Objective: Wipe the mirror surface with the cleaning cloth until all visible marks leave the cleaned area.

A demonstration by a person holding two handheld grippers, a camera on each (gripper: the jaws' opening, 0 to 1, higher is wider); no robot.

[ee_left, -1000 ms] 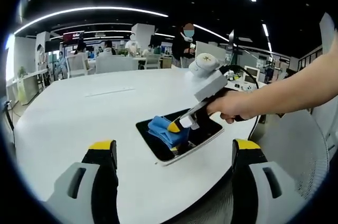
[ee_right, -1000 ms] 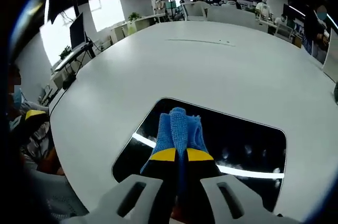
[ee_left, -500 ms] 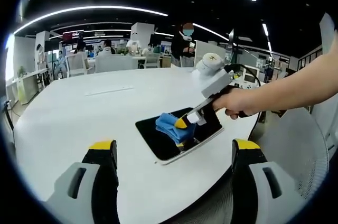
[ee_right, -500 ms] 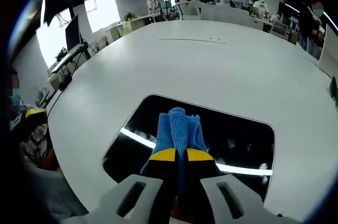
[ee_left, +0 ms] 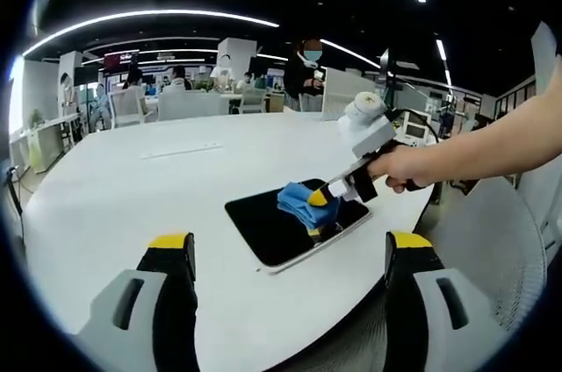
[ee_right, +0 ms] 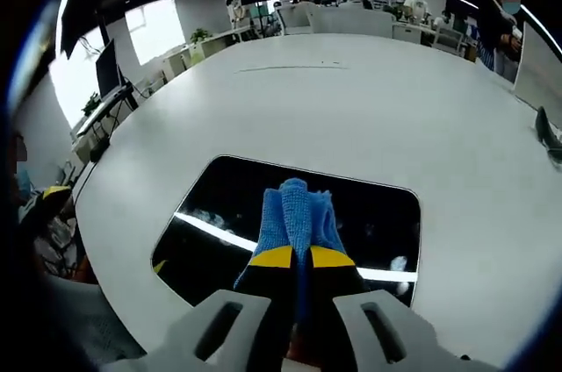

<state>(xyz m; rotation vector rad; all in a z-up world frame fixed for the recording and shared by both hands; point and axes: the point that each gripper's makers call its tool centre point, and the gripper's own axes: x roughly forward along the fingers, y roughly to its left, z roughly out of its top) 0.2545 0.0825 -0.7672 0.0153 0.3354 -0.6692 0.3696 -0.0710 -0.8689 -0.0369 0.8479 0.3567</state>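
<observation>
One nubbly blue cloth [ee_right: 297,214], pinched by the right hand-held gripper [ee_right: 293,257], presses the glossy, rounded-rectangle mirror [ee_right: 378,214]; left hand-held gripper [ee_left: 290,253] spread.

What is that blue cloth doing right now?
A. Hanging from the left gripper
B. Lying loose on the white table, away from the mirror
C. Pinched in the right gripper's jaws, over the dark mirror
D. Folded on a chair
C: the blue cloth sits between the closed yellow-tipped jaws of the right gripper, above the mirror lying flat on the white table.
</observation>
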